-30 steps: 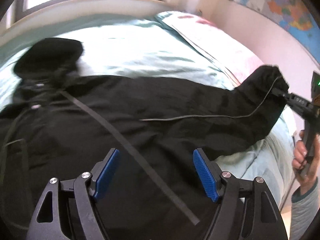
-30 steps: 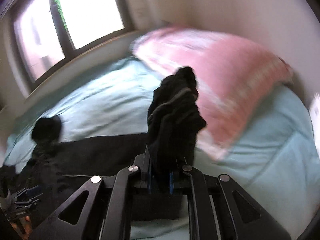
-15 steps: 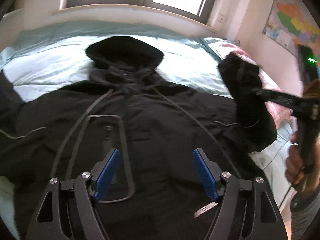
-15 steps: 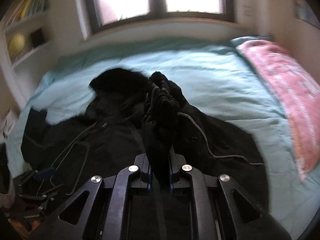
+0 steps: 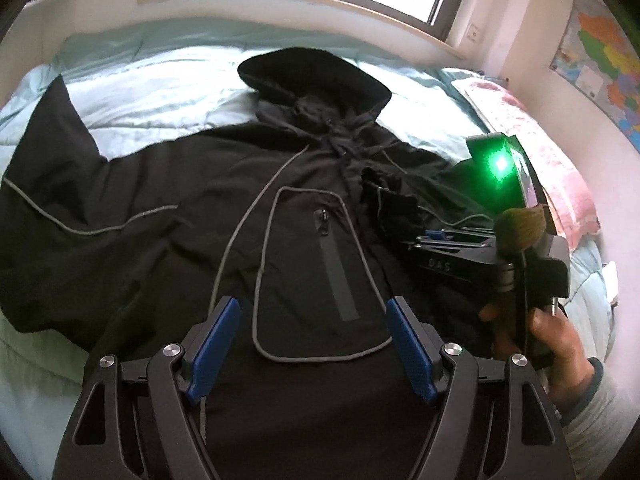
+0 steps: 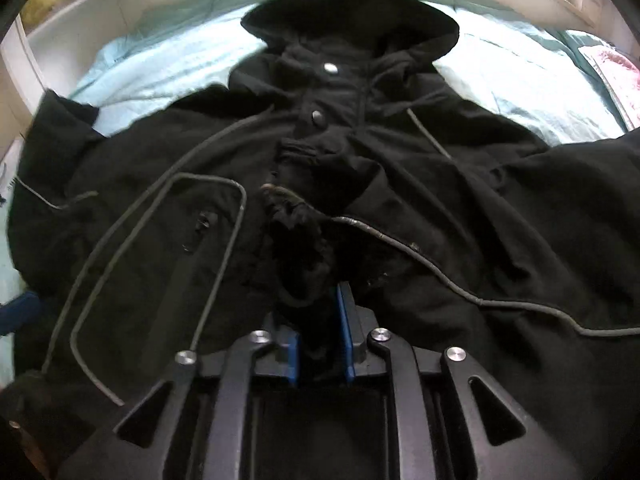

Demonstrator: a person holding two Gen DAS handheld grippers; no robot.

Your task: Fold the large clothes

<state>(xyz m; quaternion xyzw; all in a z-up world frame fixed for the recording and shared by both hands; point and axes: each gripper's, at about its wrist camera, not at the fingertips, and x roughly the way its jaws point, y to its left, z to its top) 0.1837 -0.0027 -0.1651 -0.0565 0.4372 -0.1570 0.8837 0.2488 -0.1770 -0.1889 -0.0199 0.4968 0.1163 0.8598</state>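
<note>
Our jacket (image 5: 168,216) lies chest-up across the bed (image 5: 160,76), hood toward the window. Our right gripper (image 6: 318,344) pinches the cuff (image 6: 298,240), seemingly resting mid-chest; our left gripper (image 5: 312,344) hovers wide open nearer the hem.

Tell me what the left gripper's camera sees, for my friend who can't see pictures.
A black hooded jacket lies spread on a pale blue bed. The open left gripper hovers above it, and the right gripper pinches one sleeve cuff over the chest.
</note>
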